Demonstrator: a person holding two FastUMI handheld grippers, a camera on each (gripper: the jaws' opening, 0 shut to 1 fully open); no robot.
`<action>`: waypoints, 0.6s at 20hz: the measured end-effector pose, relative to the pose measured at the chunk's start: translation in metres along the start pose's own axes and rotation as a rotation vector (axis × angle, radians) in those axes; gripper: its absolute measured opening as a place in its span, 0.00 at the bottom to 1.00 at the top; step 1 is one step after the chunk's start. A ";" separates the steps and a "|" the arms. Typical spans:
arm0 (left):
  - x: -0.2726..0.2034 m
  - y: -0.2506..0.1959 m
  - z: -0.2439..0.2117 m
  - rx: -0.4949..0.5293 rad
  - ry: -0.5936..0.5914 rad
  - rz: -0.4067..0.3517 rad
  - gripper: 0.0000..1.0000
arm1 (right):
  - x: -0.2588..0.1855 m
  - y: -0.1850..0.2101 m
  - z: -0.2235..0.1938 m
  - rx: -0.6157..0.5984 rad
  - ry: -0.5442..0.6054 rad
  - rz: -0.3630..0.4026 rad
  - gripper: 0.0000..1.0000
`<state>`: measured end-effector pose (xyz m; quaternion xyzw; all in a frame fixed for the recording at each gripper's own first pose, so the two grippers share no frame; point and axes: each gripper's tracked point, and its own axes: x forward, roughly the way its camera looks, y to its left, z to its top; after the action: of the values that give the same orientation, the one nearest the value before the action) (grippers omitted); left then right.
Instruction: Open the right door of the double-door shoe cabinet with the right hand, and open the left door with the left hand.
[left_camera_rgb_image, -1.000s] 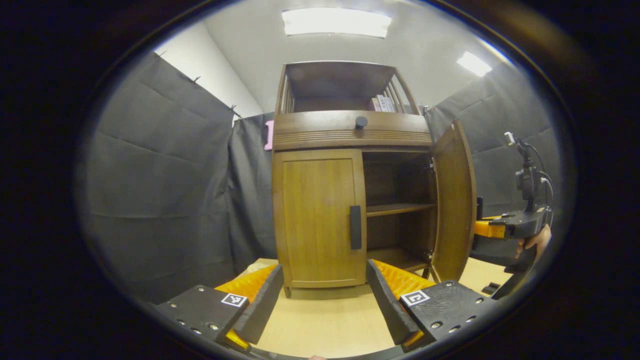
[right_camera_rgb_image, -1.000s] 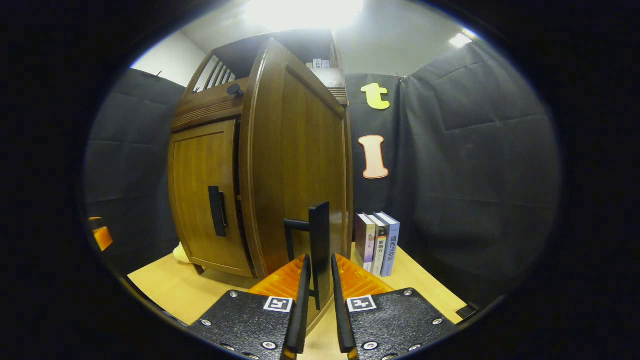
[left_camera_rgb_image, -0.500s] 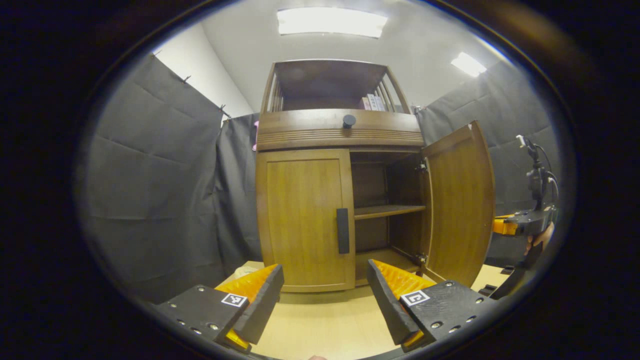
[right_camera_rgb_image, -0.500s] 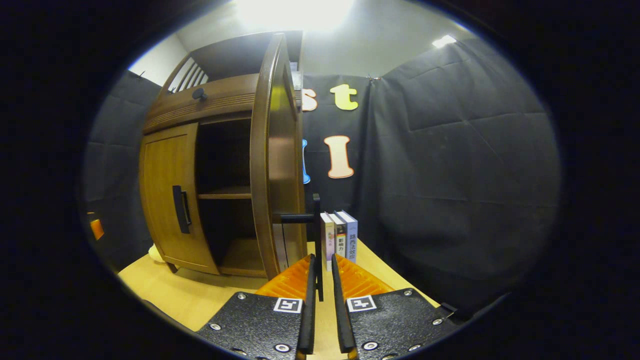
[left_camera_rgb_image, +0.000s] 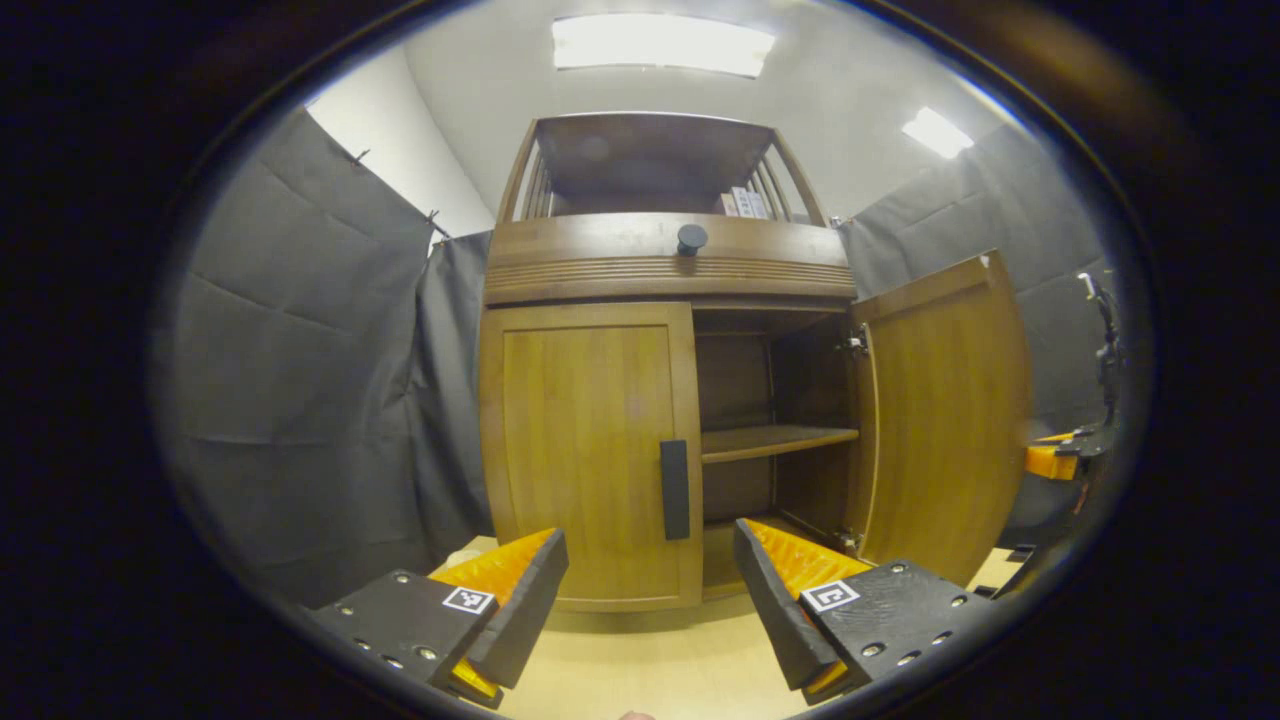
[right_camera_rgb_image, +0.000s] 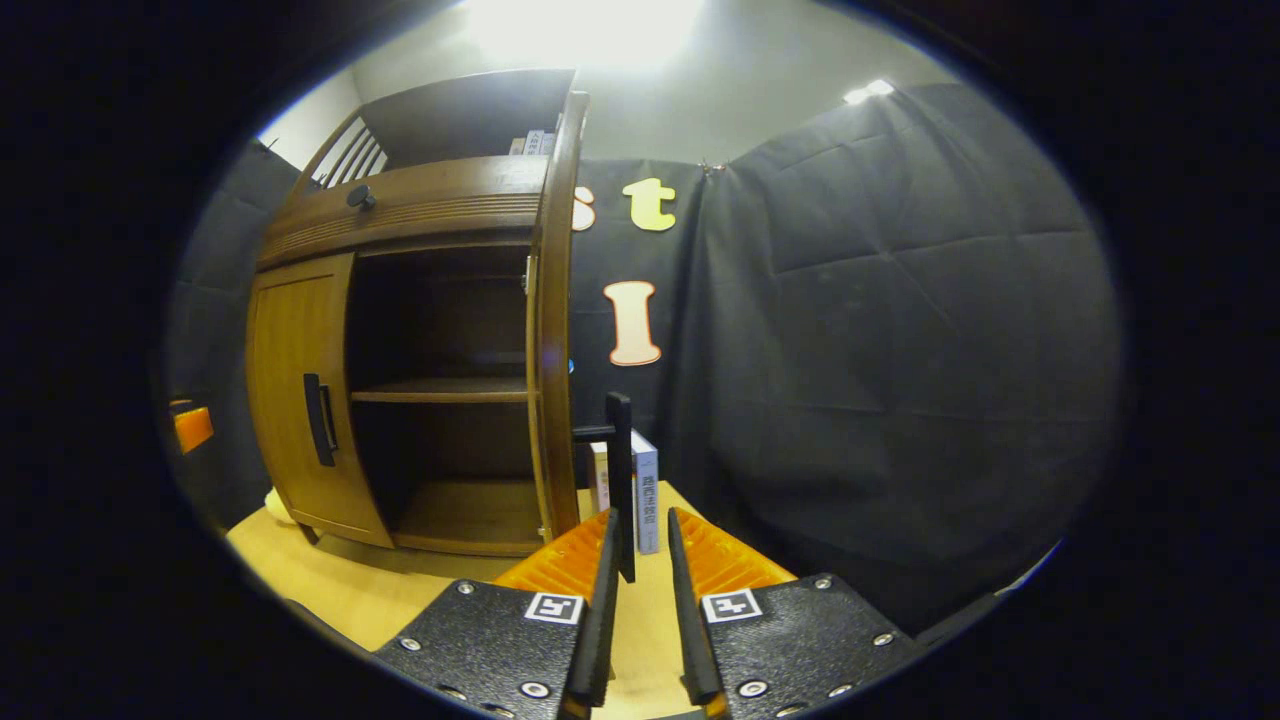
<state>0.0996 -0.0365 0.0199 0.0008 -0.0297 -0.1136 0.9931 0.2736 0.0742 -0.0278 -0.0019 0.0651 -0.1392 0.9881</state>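
Cabinet entry: brown wooden double-door shoe cabinet on the light wood desk. Right door swung wide at 3 o'clock; right hand-held gripper narrow around its black bar handle, whether pinching it I cannot tell. Left door closed; left hand-held gripper wide. Advice: straddle left black handle squarely at 12 o'clock, close, pull along the hinge arc.

Left gripper view faces the shoe cabinet head-on; right gripper view, obliquely.
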 end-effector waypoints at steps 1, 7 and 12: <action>0.011 0.001 0.002 -0.001 -0.006 0.000 0.95 | -0.003 -0.003 0.002 0.021 0.001 0.010 0.44; 0.091 -0.007 0.005 -0.015 -0.017 0.001 0.95 | -0.022 -0.013 0.003 0.026 -0.011 -0.023 0.94; 0.162 -0.029 -0.012 -0.011 0.007 0.010 0.95 | -0.029 -0.006 0.006 -0.007 -0.035 -0.009 0.94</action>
<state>0.2513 -0.1012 0.0174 -0.0042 -0.0255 -0.1088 0.9937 0.2454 0.0759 -0.0184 -0.0082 0.0482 -0.1434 0.9885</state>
